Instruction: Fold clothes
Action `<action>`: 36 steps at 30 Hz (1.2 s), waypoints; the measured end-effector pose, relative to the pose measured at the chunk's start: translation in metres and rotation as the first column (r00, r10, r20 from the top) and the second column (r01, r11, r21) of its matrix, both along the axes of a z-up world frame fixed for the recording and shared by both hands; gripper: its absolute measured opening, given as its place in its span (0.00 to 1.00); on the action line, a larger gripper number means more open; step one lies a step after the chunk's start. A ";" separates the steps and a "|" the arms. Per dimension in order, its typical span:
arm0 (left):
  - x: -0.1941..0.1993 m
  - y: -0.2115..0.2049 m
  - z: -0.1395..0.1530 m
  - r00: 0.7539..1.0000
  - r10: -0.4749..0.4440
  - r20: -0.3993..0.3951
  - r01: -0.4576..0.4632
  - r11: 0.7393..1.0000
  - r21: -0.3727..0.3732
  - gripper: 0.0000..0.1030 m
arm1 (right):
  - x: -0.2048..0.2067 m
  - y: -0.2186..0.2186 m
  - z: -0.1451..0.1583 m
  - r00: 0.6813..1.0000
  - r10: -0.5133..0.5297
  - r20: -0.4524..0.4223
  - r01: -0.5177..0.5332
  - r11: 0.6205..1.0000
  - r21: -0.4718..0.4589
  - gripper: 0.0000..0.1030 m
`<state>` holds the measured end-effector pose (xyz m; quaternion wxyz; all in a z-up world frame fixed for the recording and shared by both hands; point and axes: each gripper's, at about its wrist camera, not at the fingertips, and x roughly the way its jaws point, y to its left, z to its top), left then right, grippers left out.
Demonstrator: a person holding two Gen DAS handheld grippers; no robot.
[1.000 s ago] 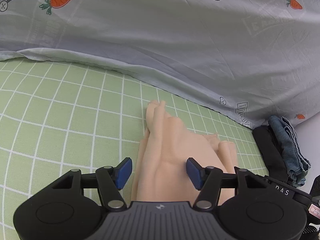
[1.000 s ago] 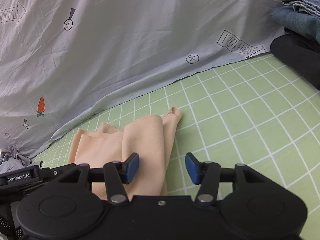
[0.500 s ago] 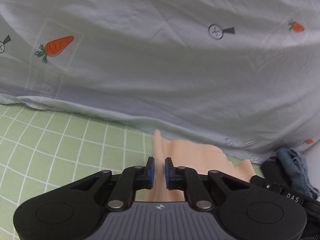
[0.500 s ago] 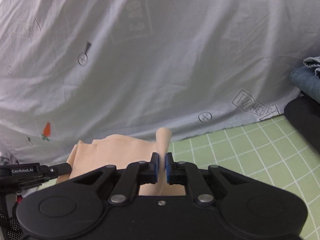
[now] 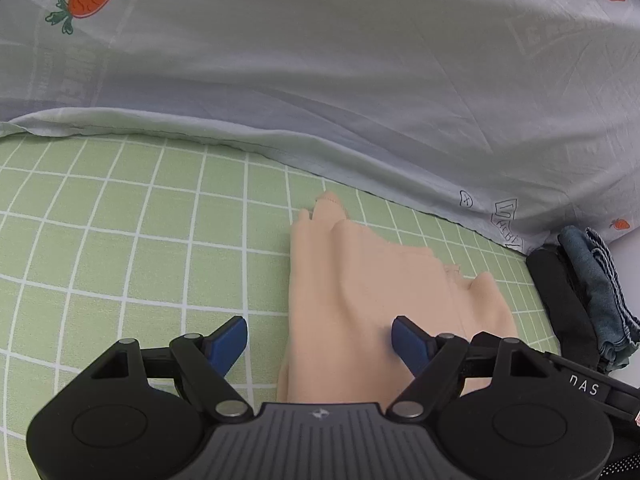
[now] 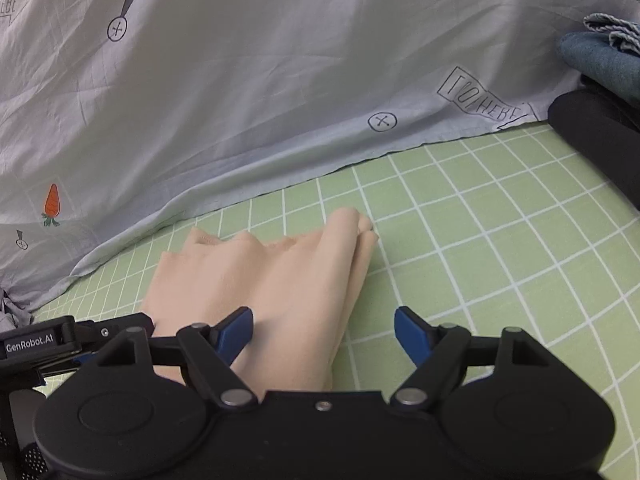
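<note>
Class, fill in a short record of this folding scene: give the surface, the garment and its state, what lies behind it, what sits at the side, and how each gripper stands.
surface: green checked sheet
garment: peach cloth, lying folded and rumpled on the sheet
behind: pale carrot-print sheet, draped
side: dark clothes pile, beside the peach cloth
left gripper: jaws opening, pads off the cloth, above its left edge
right gripper: jaws opening, pads off the cloth, above its right edge

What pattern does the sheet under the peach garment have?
Light green with a white grid, clearest in the right wrist view.
</note>
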<state>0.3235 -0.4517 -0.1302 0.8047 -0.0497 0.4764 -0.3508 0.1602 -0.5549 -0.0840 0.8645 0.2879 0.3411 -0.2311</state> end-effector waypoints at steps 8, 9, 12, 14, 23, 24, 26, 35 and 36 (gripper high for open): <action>-0.005 -0.019 -0.009 0.997 -0.070 -0.012 0.069 0.997 -0.026 0.77 | 0.016 0.008 -0.014 0.999 0.049 -0.007 -0.048 0.997 0.061 0.56; -0.007 -0.022 -0.008 0.996 -0.085 -0.003 0.085 0.996 -0.018 0.77 | 0.018 0.009 -0.014 0.999 0.053 -0.008 -0.053 0.997 0.058 0.54; -0.012 -0.029 -0.009 0.996 -0.093 -0.004 0.093 0.995 -0.027 0.66 | 0.024 0.012 -0.012 0.996 0.091 -0.019 -0.090 0.995 0.051 0.41; -0.014 -0.026 -0.011 0.996 -0.072 -0.048 0.069 0.996 -0.057 0.49 | 0.024 0.014 -0.010 0.994 0.109 -0.013 -0.108 0.992 0.061 0.26; -0.067 0.002 0.015 0.991 -0.053 -0.122 0.045 0.997 -0.064 0.31 | -0.004 0.047 0.018 0.988 0.137 -0.066 -0.134 0.990 0.048 0.17; -0.078 0.007 0.020 0.990 -0.053 -0.128 0.045 0.997 -0.064 0.31 | -0.015 0.055 0.024 0.988 0.139 -0.067 -0.136 0.990 0.045 0.16; -0.097 0.020 0.028 0.988 -0.043 -0.146 0.031 0.996 -0.078 0.30 | -0.035 0.067 0.035 0.989 0.135 -0.065 -0.133 0.990 0.036 0.16; -0.178 0.029 0.056 0.975 -0.156 -0.156 0.132 0.979 -0.154 0.30 | -0.133 0.093 0.078 0.997 0.029 -0.069 -0.030 0.999 -0.014 0.16; -0.188 0.024 0.059 0.973 -0.182 -0.144 0.159 0.975 -0.158 0.30 | -0.148 0.093 0.082 0.998 0.002 -0.069 -0.003 1.000 -0.020 0.16</action>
